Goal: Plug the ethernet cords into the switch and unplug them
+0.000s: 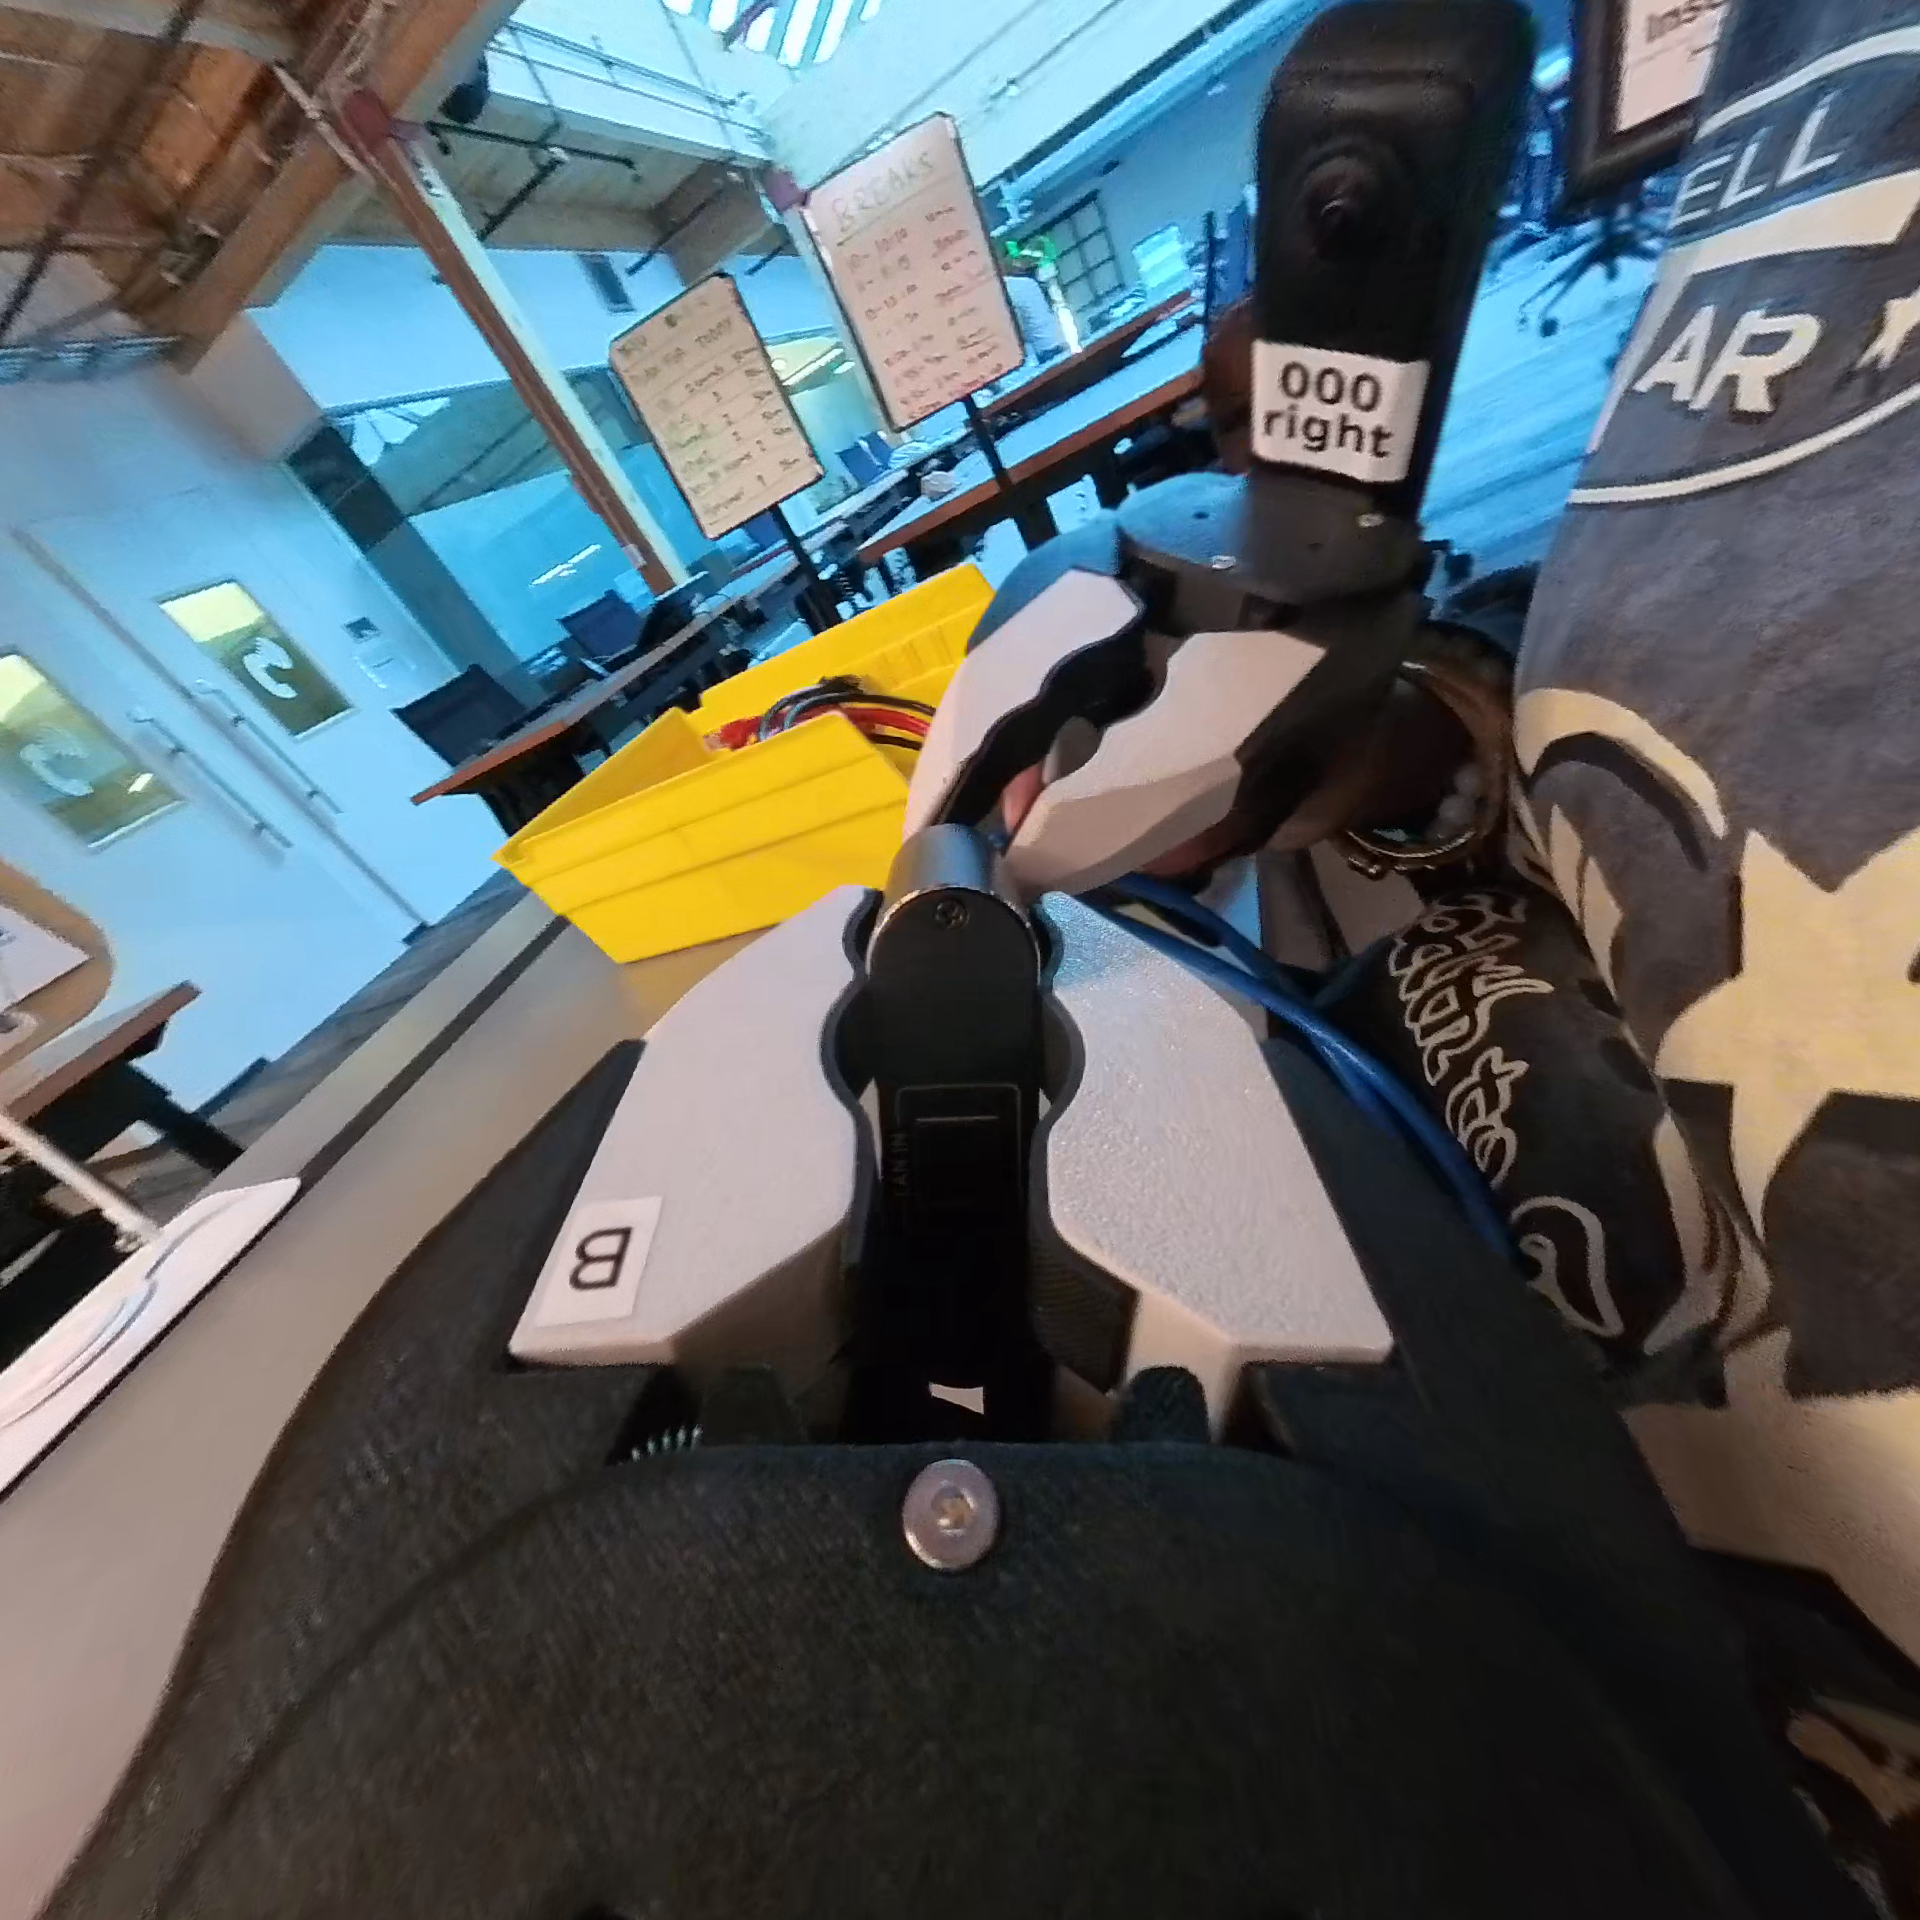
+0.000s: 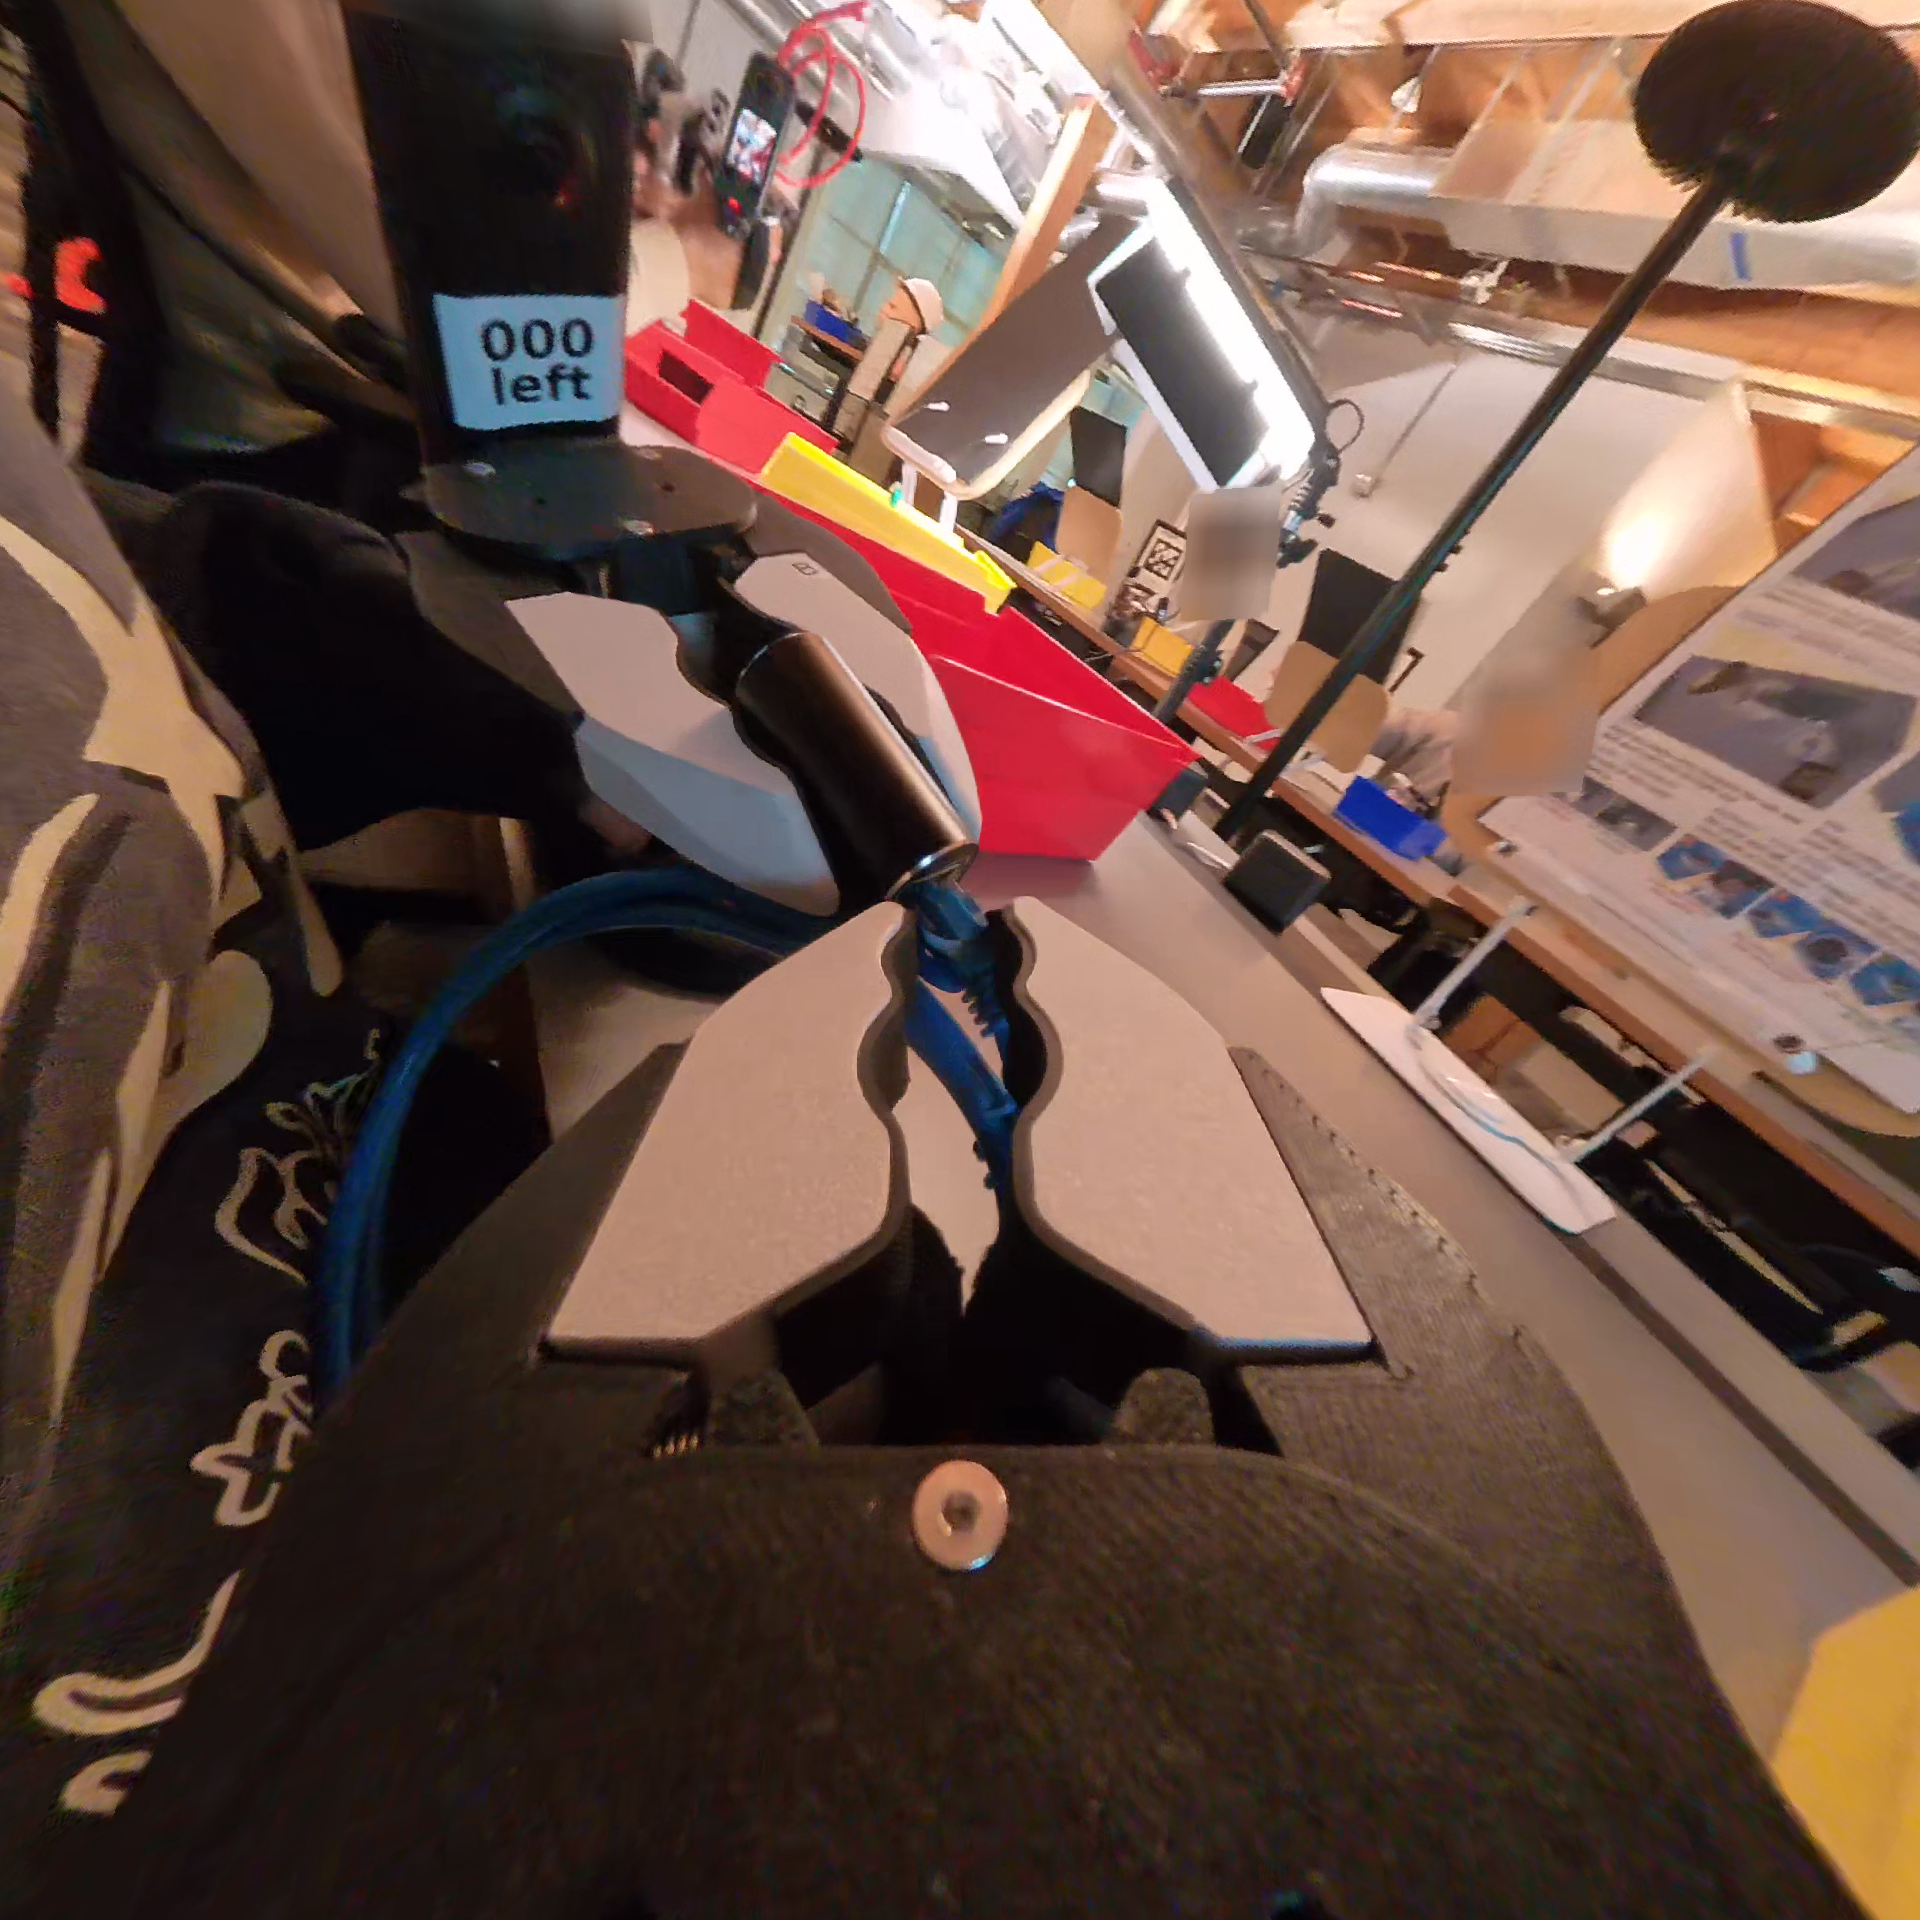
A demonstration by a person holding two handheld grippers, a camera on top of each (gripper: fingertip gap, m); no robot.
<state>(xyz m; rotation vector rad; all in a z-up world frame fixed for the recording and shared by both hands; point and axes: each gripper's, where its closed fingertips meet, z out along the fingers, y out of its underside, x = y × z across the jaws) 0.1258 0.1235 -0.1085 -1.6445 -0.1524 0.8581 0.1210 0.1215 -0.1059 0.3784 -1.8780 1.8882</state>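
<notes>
My left gripper (image 1: 951,914) is shut on the switch (image 1: 951,1049), a black cylinder-shaped device with a port on its side, held above the table. My right gripper (image 2: 958,920) is shut on the plug of a blue ethernet cord (image 2: 961,956). The plug's tip meets the metal end of the switch (image 2: 842,748); I cannot tell how deep it sits. The cord (image 1: 1247,966) loops back toward the person. In the left wrist view the right gripper (image 1: 982,831) is just beyond the switch's end. In the right wrist view the left gripper (image 2: 902,857) faces mine.
A yellow bin (image 1: 727,831) holding red and black cables stands on the grey table (image 1: 343,1164). A red bin (image 2: 1039,748) stands behind the grippers. A white router (image 2: 1475,1122), a small black cube (image 2: 1273,878) and a black stand pole (image 2: 1455,520) are to the right. The person's patterned shirt (image 1: 1714,935) is close.
</notes>
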